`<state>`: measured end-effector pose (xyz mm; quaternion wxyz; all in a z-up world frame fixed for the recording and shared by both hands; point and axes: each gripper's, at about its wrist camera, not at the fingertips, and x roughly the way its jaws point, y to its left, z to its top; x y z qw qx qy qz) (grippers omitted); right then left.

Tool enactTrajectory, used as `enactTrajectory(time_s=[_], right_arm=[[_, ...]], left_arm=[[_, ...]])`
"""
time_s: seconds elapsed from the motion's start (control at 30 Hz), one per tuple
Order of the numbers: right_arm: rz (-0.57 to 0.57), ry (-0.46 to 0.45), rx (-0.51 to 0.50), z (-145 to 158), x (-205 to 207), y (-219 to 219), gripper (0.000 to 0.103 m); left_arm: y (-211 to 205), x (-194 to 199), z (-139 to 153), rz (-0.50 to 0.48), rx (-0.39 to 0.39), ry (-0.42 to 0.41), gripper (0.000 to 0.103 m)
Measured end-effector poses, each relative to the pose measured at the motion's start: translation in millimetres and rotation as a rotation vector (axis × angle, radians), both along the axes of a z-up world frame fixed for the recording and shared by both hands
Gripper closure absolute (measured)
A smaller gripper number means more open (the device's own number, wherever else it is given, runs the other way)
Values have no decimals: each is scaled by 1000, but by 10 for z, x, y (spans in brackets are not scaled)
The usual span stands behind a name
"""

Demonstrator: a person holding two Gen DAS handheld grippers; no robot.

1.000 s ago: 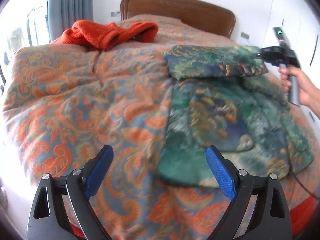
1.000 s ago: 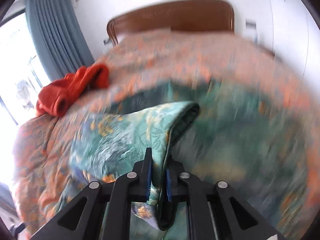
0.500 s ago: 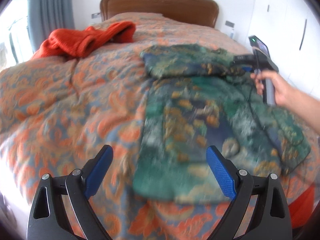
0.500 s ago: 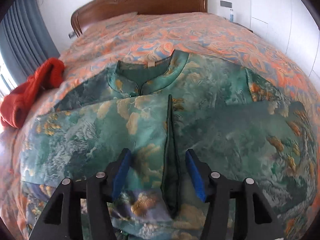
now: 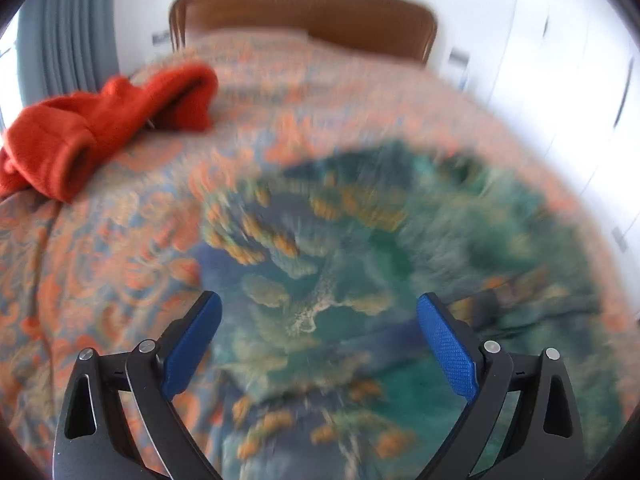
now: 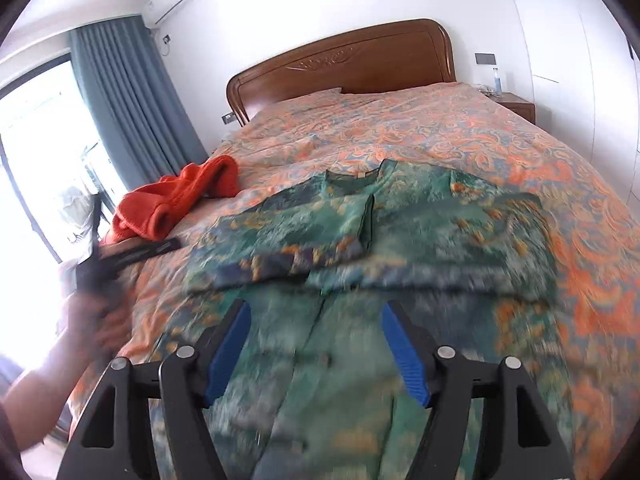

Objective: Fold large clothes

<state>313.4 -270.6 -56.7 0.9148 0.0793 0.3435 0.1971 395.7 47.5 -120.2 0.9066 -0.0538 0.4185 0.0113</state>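
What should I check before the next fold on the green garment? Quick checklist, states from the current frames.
1. Left gripper open, nothing held: ok.
2. Right gripper open, nothing held: ok.
3. Green garment on the bed, both sleeves folded across the chest: ok.
4. Lower part lying smooth: cannot tell, blurred.
5. Orange sweater apart from the garment: ok.
6. Left gripper settled over a hem edge: cannot tell, left wrist view is motion-blurred.
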Motion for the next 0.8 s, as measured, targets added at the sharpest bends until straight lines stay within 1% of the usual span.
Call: enactTrajectory(time_s=[0.07,0.1,0.13,0.17,0.27,0.33,0.4,0.47,0.53,0.6,0.67,0.7,0.77,0.8], right_arm=[[-6,-4,-24,-80,-329,-56,33],[-15,3,-40,-150,-489,-78,33],[-21,16,-56,-222,-617,-85,33],[-24,26,-66,-275,-689,-101,33],[-29,64,-57,-418,-897,-129,33],[-28,79,-40,-475,-946,-129,33],[-30,76,-36,-487,-960,-126,33],[-33,55,-41,-450,-973,-108,33],[-31,29,-39,-399,-950,-91,33],[-20,10,-34,-331,-935,-51,33],[-5,-4,-41,-280,-939,-10,33],[3,-12,-48,-268,-944,18,33],[12,-12,-55,-282,-950,55,33],[15,-3,-53,-310,-949,68,33]], left_arm=[[-43,204,-438,10,16,140,5],[-42,240,-597,18,22,173,3],[-32,246,-694,23,22,183,1],[-19,244,-722,28,16,183,1],[-4,233,-710,37,13,186,1],[-2,224,-610,40,24,191,1],[17,212,-373,34,-11,162,1],[84,212,-151,30,-69,123,1],[181,329,48,46,-116,86,1],[231,509,121,64,-128,73,1],[265,724,89,102,-131,74,1],[313,816,28,129,-141,84,1],[388,997,-195,183,-162,141,1],[408,1062,-333,207,-159,179,1]])
